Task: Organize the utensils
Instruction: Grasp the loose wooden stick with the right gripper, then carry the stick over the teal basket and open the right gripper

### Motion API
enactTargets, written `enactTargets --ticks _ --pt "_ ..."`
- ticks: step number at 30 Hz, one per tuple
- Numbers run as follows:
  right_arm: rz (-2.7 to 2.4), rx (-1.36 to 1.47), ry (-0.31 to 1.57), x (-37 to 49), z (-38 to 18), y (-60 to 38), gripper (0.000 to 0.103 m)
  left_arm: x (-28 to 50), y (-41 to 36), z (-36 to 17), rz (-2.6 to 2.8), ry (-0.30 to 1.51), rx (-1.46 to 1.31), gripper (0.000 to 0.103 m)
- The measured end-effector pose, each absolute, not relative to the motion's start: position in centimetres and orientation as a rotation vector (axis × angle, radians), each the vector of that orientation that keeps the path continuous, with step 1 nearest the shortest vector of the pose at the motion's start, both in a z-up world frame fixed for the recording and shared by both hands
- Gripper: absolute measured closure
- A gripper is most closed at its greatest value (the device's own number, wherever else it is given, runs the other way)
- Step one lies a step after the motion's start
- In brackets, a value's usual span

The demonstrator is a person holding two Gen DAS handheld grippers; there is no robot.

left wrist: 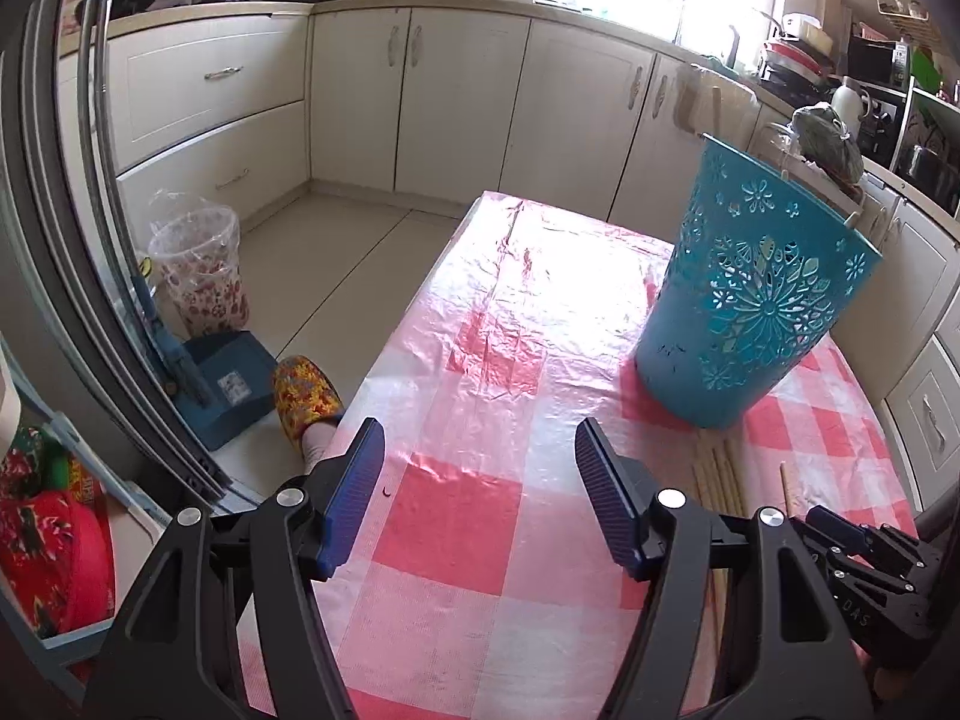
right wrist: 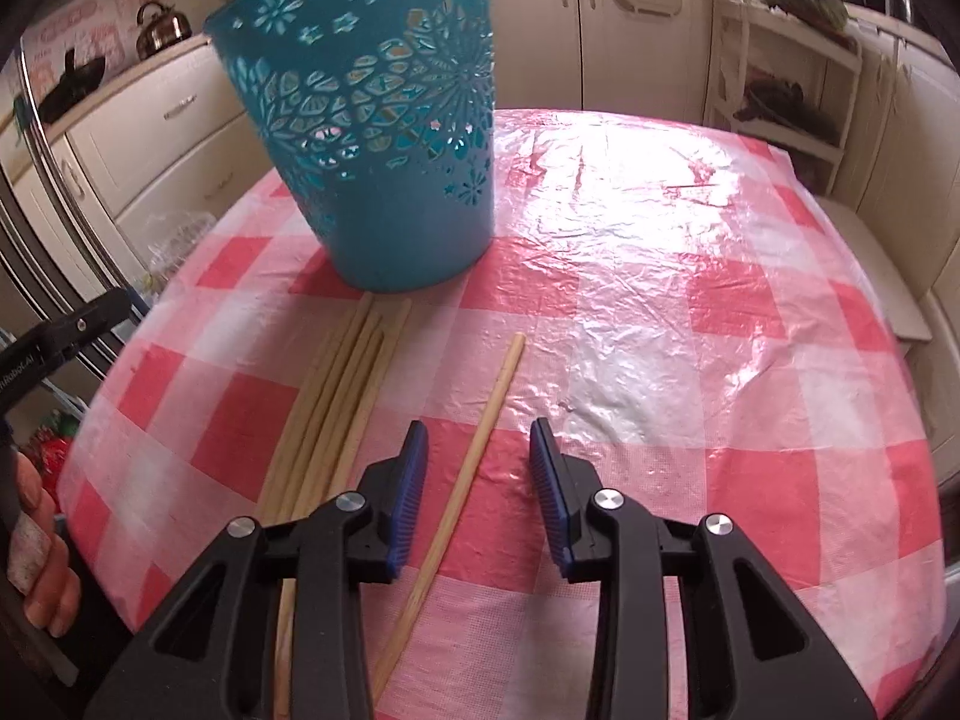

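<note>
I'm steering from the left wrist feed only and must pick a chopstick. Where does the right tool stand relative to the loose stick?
Observer: The right tool is open, and the single chopstick runs between its fingers.
Operator: Is it gripped?
Observer: No, both blue pads stand apart from it.
Operator: How do the other chopsticks lie?
Observer: The bundle of chopsticks lies left of it, far ends close by the base of the blue basket.

A single pale wooden chopstick (right wrist: 465, 471) is seen lying flat between the right fingers (right wrist: 414, 498). A bundle of chopsticks (right wrist: 336, 402) lies just left, ending beneath an upright teal perforated basket (right wrist: 384, 180).
</note>
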State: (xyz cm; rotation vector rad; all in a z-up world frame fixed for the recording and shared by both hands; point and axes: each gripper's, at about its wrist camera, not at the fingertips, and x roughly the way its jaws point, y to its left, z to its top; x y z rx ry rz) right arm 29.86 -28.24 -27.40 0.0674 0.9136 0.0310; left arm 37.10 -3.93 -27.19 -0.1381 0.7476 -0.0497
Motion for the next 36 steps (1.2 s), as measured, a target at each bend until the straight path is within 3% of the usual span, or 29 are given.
enactTargets --ticks 3,17,21,26,31,36 --pt "0.060 0.021 0.930 29.9 -27.4 -27.9 0.096 36.8 -4.1 -27.5 -0.062 0.738 -0.116 0.040" --pt "0.153 0.018 1.033 30.1 -26.7 -28.9 0.097 36.2 -4.1 -29.0 -0.073 0.743 -0.113 0.035" --pt "0.238 0.274 0.906 28.4 -23.7 -31.8 0.098 36.2 -3.8 -29.3 -0.079 0.745 -0.135 0.033" --pt "0.324 0.458 0.623 28.3 -15.8 -33.8 0.097 36.3 -4.2 -29.3 -0.083 0.748 -0.124 0.032" --pt "0.286 0.482 0.368 32.6 -8.9 -33.0 0.097 36.4 -3.8 -29.5 -0.086 0.762 -0.145 0.032" --pt "0.160 0.378 0.223 37.8 -7.7 -30.7 0.097 36.6 -3.7 -29.8 -0.099 0.774 -0.158 0.032"
